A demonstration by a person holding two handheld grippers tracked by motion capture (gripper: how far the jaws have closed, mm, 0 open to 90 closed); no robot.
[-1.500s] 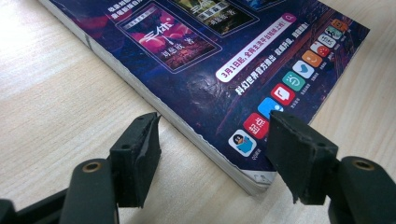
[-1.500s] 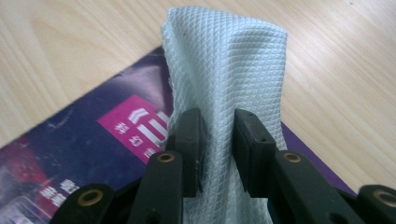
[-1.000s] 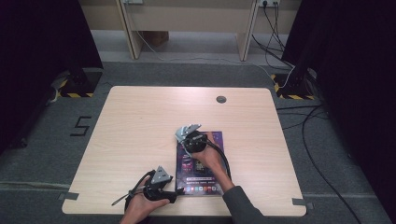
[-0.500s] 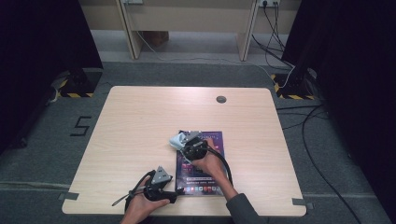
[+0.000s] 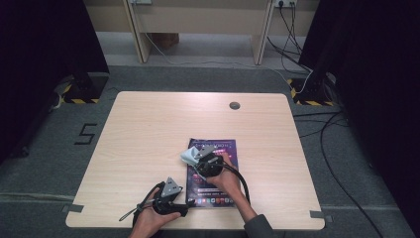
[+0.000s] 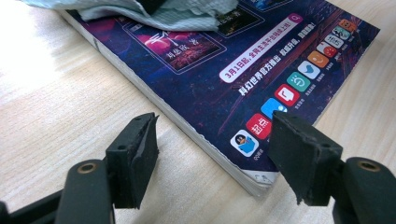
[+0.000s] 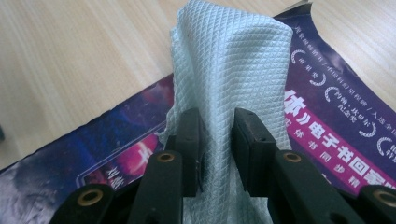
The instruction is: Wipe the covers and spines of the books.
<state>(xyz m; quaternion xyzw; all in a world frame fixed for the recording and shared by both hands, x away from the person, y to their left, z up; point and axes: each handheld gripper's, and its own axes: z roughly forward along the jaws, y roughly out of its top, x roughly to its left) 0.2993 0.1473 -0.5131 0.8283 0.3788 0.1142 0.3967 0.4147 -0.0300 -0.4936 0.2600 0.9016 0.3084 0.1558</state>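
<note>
On a pale wooden table with rounded corners [image 5: 148, 129], a thick book with a glossy dark purple cover [image 5: 220, 191] printed with white script and a row of small coloured app icons lies flat near the person's edge, right of the middle. The right gripper [image 7: 217, 140] sits over the upper left part of that cover, its two black jaws pinched together on a fold of pale blue-white quilted paper cloth [image 7: 233, 70]; in the right gripper view the cloth rises between the pads and spreads out beyond them onto the cover and over the book's edge toward the bare wood. In the high view the cloth [image 5: 188, 155] shows as a light patch at the book's top left corner, just beside the gripper's grey plate. The left gripper [image 6: 212, 154] rests at the book's lower left corner, jaws standing apart with nothing between the pads: one pad hangs over the table, the other over the cover's icon row, and the page edges run between them. A small dark round grommet [image 5: 234, 105] sits in the tabletop far from the book. Grey carpet and loose cables [image 5: 327, 134] surround the table.
</note>
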